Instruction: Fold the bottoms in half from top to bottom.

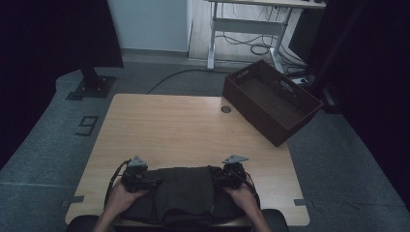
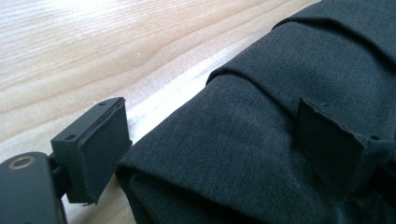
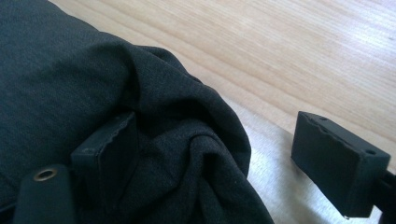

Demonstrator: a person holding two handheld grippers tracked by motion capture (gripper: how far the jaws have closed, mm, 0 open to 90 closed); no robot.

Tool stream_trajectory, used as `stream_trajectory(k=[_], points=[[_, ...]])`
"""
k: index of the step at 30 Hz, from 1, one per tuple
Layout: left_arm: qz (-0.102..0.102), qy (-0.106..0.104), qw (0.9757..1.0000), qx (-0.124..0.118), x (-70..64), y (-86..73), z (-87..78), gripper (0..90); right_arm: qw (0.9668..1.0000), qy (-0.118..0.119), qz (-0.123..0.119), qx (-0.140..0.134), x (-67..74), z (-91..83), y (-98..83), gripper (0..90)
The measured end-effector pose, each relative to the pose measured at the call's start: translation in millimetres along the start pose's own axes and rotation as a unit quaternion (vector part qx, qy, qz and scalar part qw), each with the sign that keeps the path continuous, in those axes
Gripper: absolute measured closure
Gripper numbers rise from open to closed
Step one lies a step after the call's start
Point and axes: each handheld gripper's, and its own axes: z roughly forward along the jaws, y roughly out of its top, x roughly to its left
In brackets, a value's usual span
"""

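We start at the left hand-held gripper (image 1: 145, 180): jaws stand wide, released, with the outer pad (image 2: 100, 151) on bare wood and the other resting on top of the dark folded garment (image 1: 181, 195), so the cloth's left edge lies between them but nothing is pinched. The right hand-held gripper (image 1: 227, 178) mirrors it: jaws apart, one pad (image 3: 112, 154) sunk against a bunched fold, the other pad (image 3: 338, 161) clear of the cloth over the counter (image 1: 183, 125). The garment sits at the near edge of the counter, between our two hands, its long axis running left to right across from one gripper to the other; each gripper straddles its own end, pointing away from us, so neither hand is nearer than the other. We judge that the coming move turns on this: each cloth edge already lies within a jaw span, and closing should take it. In the left gripper view the folds stack in layers, so a grip may catch just the top layer. Outward, at the far right corner, a dark woven basket (image 1: 270, 99) sits tilted, overhanging the counter's edge, and looks empty, well apart from the garment.
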Motion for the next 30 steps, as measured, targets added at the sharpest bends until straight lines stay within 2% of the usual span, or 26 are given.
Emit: stream_trajectory(k=[19,26,30], points=[[0.004,-0.009,0.9999,0.005,-17.7,-16.8,-12.4,12.1,0.9998,0.016,-0.009,0.005,14.9,-17.0,-17.6,14.9],[0.006,-0.011,0.9999,0.006,-19.6,-18.1,-13.5,12.1,0.9997,0.02,-0.011,0.002,17.3,-20.6,-22.0,14.9],[0.016,-0.014,0.9998,0.004,-19.1,-15.8,-14.8,11.9,0.9996,0.025,-0.013,0.003,15.7,-20.3,-21.2,14.7]])
